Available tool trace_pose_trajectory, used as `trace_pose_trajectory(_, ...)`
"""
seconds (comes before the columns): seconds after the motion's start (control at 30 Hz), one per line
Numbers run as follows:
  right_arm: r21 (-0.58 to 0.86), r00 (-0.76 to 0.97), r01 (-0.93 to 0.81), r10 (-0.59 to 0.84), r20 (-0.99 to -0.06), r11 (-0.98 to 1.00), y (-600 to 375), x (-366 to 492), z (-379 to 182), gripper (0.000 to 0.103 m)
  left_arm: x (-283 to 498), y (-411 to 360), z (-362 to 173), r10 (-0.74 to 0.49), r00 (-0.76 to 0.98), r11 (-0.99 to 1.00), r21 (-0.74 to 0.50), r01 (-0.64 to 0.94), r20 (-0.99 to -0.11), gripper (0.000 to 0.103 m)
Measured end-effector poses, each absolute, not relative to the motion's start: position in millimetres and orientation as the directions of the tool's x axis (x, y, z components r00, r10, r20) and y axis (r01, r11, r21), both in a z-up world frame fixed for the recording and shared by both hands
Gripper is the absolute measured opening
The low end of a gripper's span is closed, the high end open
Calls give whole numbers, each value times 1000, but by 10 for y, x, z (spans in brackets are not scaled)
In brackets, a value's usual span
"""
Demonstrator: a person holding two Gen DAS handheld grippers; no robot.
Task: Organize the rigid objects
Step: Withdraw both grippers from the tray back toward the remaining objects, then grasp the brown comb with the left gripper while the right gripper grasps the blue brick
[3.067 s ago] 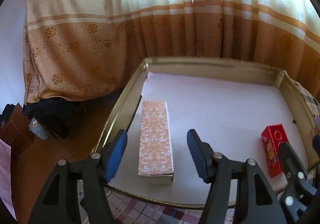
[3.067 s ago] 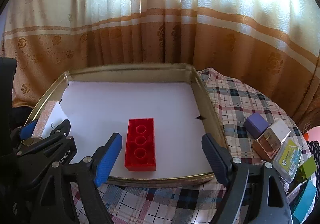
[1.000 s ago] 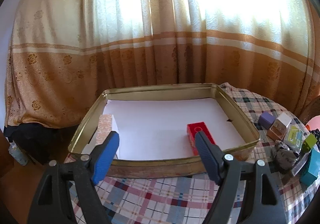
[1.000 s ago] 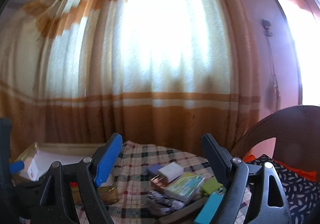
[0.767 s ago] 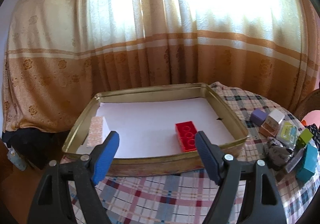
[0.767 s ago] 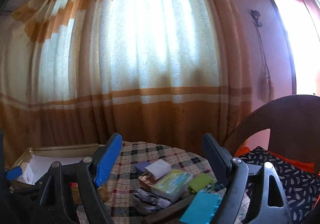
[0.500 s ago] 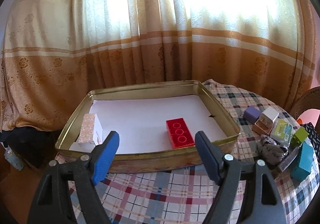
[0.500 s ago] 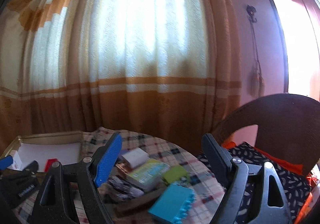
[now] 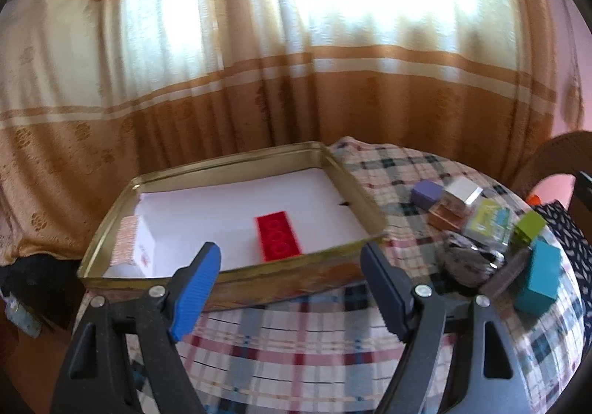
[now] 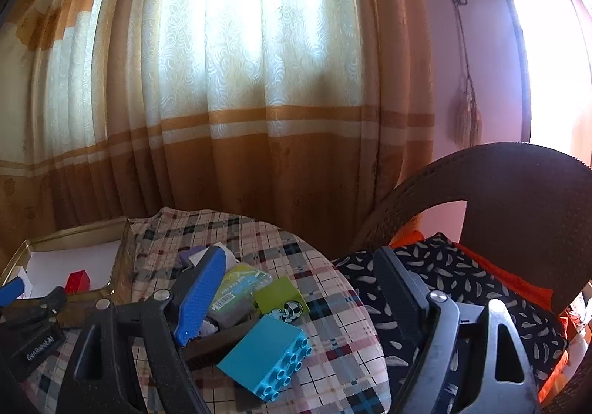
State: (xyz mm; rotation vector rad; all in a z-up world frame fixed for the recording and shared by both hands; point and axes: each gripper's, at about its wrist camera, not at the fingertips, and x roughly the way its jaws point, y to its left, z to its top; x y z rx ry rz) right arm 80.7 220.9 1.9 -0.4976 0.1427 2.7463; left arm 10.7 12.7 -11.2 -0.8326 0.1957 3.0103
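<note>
A gold tray [image 9: 236, 277] lined with white paper holds a red brick [image 9: 278, 238] and an orange patterned box [image 9: 127, 241] at its left end. My left gripper [image 9: 290, 279] is open and empty, in front of the tray's near wall. A pile of loose objects lies on the plaid cloth: a teal brick [image 10: 264, 354], a lime green block [image 10: 279, 297], a green-labelled packet [image 10: 236, 290], a purple block [image 9: 426, 193] and a white-topped box [image 9: 461, 192]. My right gripper [image 10: 299, 299] is open and empty, above the pile near the teal brick.
A round table with a plaid cloth [image 10: 333, 340] carries everything. A wicker chair [image 10: 518, 199] with a dark patterned cushion [image 10: 462, 288] stands right of the table. Curtains [image 10: 259, 81] hang behind. The left gripper's body [image 10: 29, 317] shows at the right wrist view's lower left.
My right gripper has swung right from the tray to above the pile and dropped closer to it. My left gripper has pulled back from the tray and turned right. Both stay open.
</note>
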Motion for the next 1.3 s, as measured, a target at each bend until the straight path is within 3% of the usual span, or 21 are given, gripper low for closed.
trace_pose_trajectory(0.13, 40, -867, -319, 274, -415, -947, 2261, 778, -16, 84, 137, 213, -106, -16, -862, -987, 147, -68, -507, 85)
trace_pose_trajectory(0.43, 8, -787, -249, 197, -585, -969, 2192, 754, -331, 84, 85, 220, -140, 2, -840, -987, 133, -88, -543, 85)
trace_pose_trajectory(0.87, -92, -718, -164, 183, -672, -982, 2051, 444, -427, 84, 86, 365, -172, 44, -822, -976, 153, -157, -568, 93)
trace_pose_trajectory(1.03, -1, -648, -95, 62, -759, -995, 2101, 323, -587, 85, 123, 472, -175, 58, -822, -962, 189, -198, -567, 93)
trace_pose_trajectory(1.1, 25, -671, -91, 43, -740, -995, 2140, 367, -561, 84, 129, 507, -176, 61, -821, -957, 201, -210, -568, 93)
trace_pose_trajectory(1.17, 52, -679, -101, 31, -733, -994, 2188, 390, -552, 82, 121, 529, -184, 74, -812, -953, 198, -229, -579, 93)
trace_pose_trajectory(1.23, 66, -673, -119, 32, -739, -991, 2243, 409, -573, 65, 111, 532, -189, 98, -798, -951, 180, -251, -594, 93)
trace_pose_trajectory(1.3, 61, -677, -135, 48, -734, -989, 2265, 461, -552, 66, 111, 547, -197, 132, -781, -948, 153, -280, -611, 93)
